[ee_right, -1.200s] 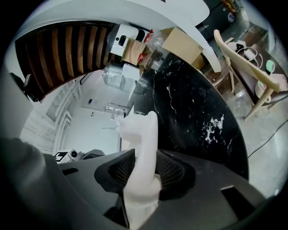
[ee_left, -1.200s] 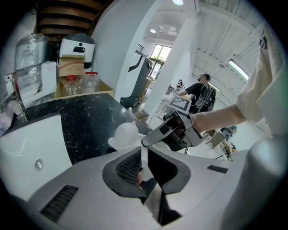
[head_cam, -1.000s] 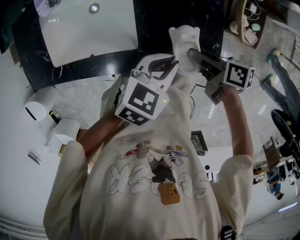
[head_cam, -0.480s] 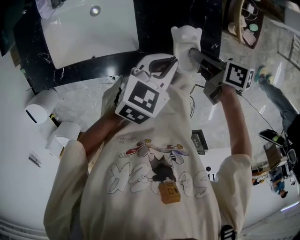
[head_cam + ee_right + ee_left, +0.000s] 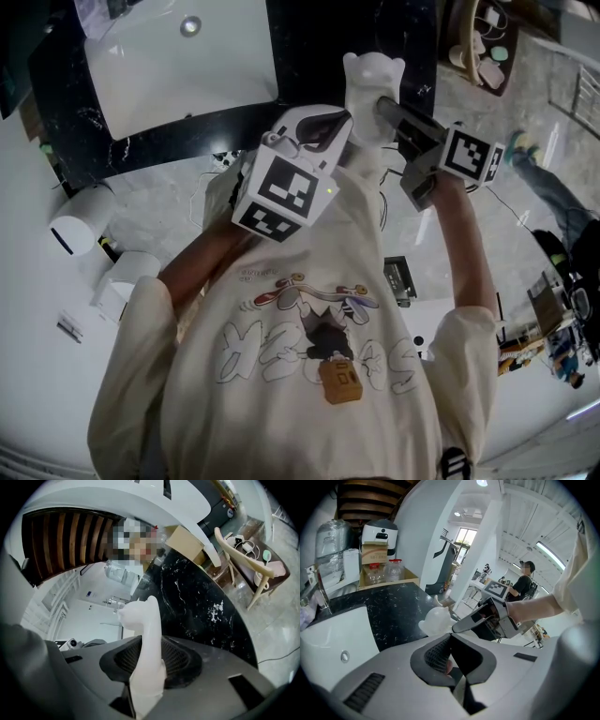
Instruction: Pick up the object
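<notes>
A white animal-shaped figurine point(image 5: 373, 77) is held up in front of the black counter. My right gripper point(image 5: 382, 109) is shut on its lower part; in the right gripper view the figurine point(image 5: 146, 630) stands upright between the dark ribbed pads point(image 5: 176, 660), its head poking above them. My left gripper point(image 5: 323, 127) hovers just left of the figurine, with its jaws together and nothing held. From the left gripper view I see the figurine point(image 5: 436, 620) and the right gripper point(image 5: 487, 620) just beyond my closed left jaws point(image 5: 452, 660).
A white sink point(image 5: 178, 66) is set into the black marble counter point(image 5: 319, 37), with a faucet point(image 5: 321, 592) and a cardboard box of bottles point(image 5: 379, 569) behind it. A wooden chair point(image 5: 243, 569) stands at the right. Two white bins point(image 5: 80, 211) sit on the floor at the left.
Both grippers and the figurine have stayed almost where they were, drifting slightly upward in the head view. A person at the far right has walked on.
</notes>
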